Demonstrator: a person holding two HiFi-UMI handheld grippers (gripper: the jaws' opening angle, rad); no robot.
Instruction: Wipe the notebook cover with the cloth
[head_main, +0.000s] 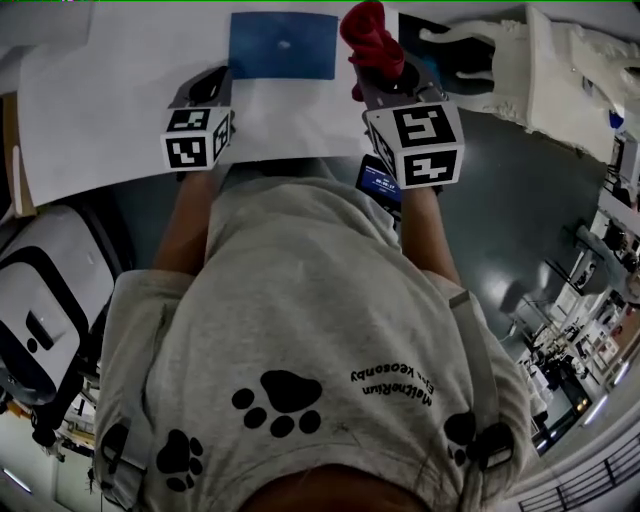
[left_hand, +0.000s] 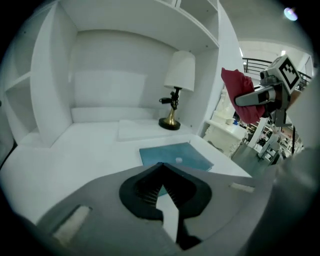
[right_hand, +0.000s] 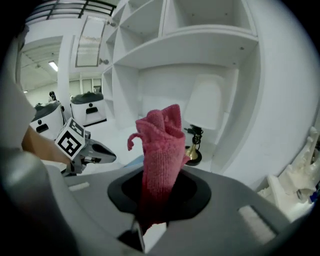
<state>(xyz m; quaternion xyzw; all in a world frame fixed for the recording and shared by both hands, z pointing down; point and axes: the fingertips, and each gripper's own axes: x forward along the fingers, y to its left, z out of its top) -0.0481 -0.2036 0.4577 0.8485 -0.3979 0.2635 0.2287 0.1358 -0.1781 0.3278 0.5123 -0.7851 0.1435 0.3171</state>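
Right tool (right_hand: 152, 210) grips cloth (right_hand: 161, 145); shirt print (head_main: 392, 385) barely legible.

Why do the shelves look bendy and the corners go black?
Left gripper view: the wide-angle lens bows the white shelves and leaves black corners. Right gripper view: same bending and dark rim, though the red cloth looks sharp enough to show its weave. Head view: the table edge curves too, and the picture is dimmer.

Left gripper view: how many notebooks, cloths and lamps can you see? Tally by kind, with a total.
Notebook: 1
Cloth: 1
Lamp: 1
Total: 3
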